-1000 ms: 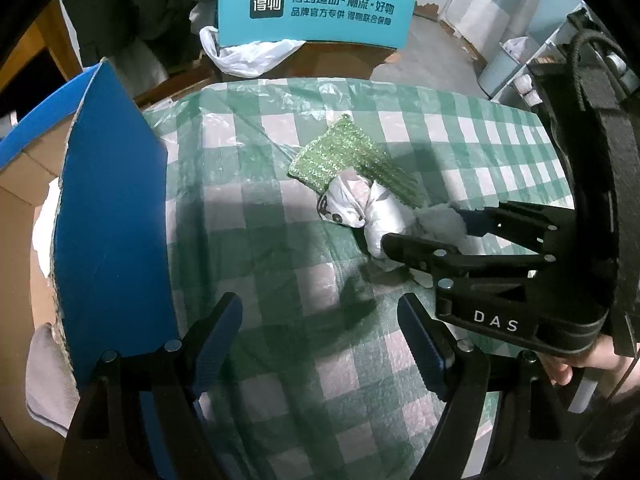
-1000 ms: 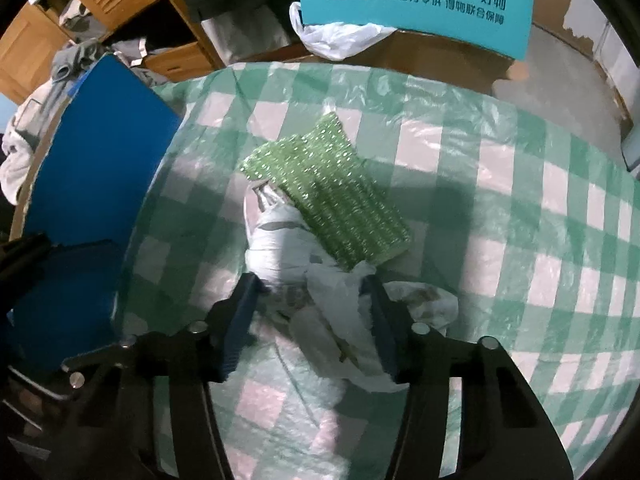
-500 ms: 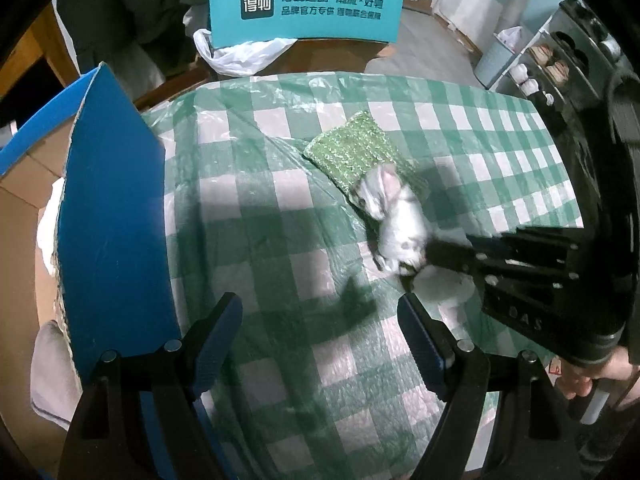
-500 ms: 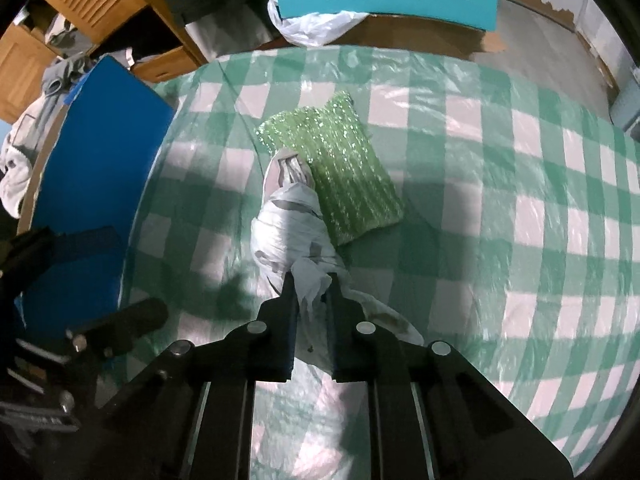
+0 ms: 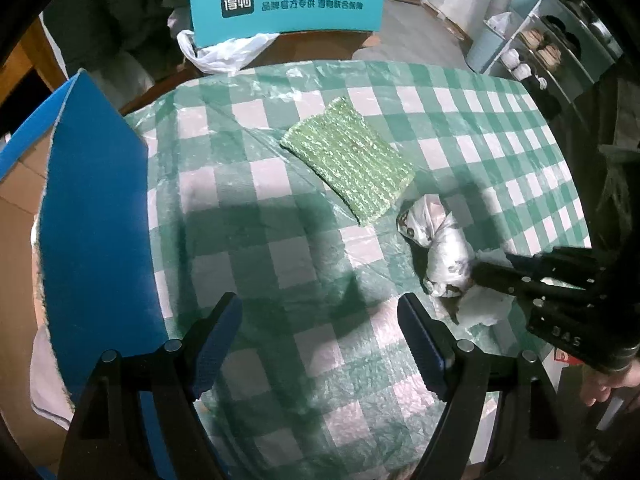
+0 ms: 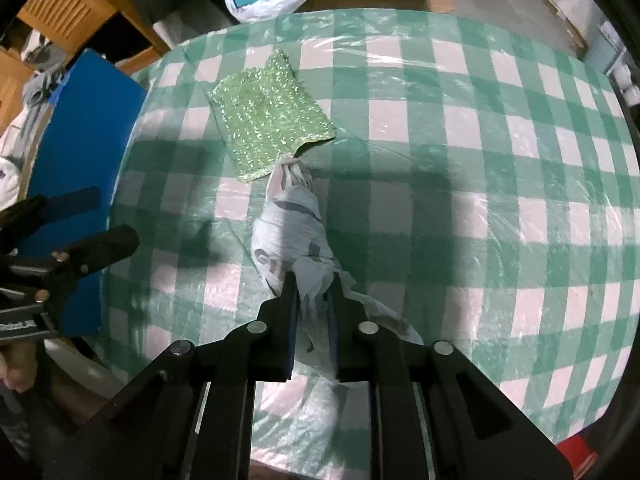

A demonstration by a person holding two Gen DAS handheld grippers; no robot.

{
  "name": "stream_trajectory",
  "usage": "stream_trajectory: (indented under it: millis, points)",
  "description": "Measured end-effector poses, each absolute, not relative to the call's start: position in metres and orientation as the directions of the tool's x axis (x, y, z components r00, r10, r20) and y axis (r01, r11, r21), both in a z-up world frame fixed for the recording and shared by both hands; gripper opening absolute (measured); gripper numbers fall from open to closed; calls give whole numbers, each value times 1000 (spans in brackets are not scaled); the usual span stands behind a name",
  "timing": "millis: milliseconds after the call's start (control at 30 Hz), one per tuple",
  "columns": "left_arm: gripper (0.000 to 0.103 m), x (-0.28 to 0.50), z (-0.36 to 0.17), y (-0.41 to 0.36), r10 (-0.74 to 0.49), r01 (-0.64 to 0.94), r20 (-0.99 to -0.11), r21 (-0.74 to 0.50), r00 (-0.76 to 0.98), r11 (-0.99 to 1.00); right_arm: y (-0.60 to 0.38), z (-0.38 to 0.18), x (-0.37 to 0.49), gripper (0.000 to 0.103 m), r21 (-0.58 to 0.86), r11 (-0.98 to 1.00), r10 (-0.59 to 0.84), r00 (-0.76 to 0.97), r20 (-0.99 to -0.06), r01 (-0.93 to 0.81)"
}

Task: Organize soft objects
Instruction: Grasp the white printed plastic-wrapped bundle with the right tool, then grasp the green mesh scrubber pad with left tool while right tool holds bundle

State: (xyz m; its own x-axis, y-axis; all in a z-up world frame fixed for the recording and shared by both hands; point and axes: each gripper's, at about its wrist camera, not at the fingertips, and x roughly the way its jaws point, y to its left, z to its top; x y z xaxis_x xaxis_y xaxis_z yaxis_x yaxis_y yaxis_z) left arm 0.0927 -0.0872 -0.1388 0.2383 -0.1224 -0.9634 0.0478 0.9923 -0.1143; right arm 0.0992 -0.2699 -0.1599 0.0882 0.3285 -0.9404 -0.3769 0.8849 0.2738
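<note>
A crumpled white cloth with grey print (image 6: 290, 236) lies on the green checked tablecloth (image 6: 460, 184). My right gripper (image 6: 314, 292) is shut on its near end; both show in the left wrist view, the cloth (image 5: 442, 248) and the gripper (image 5: 484, 270). A green knitted cloth (image 5: 348, 160) lies flat just beyond it, also in the right wrist view (image 6: 268, 120). My left gripper (image 5: 320, 336) is open and empty above the table's near left part; it shows in the right wrist view (image 6: 100, 220).
A cardboard box with a blue flap (image 5: 92, 216) stands at the table's left edge, with pale fabric inside (image 5: 48, 376). A teal chair back (image 5: 286, 2) and a white plastic bag (image 5: 224, 52) are beyond the far edge. Shelves (image 5: 552, 48) stand at far right.
My right gripper closed on the white cloth and dragged it toward the near right, off the green cloth. The left gripper stayed open and drew back a little.
</note>
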Motion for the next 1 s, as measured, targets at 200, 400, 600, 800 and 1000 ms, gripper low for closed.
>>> stream_trajectory:
  millis: [200,400,600,800,1000]
  points:
    - [81,93,-146,-85,-109,36,-969,-103,223,994,-266,-153,98,60,234,870,325,148,-934,-434]
    - [81,94,-151,-80,-96,18,-972,-95,216,995,-250,-169,103,61,184,854,282,136,-950,-488]
    - [81,98,-155,-80,-104,8,-973,-105,207,994,-242,-188,102,61,156,842,242,105,-965,-516]
    - [81,105,-162,-85,-118,-4,-974,-121,193,993,-253,-188,111,46,194,858,266,89,-960,-476]
    - [81,117,-162,-87,-112,-38,-971,-123,212,992,-282,-173,135,44,217,904,289,155,-945,-367]
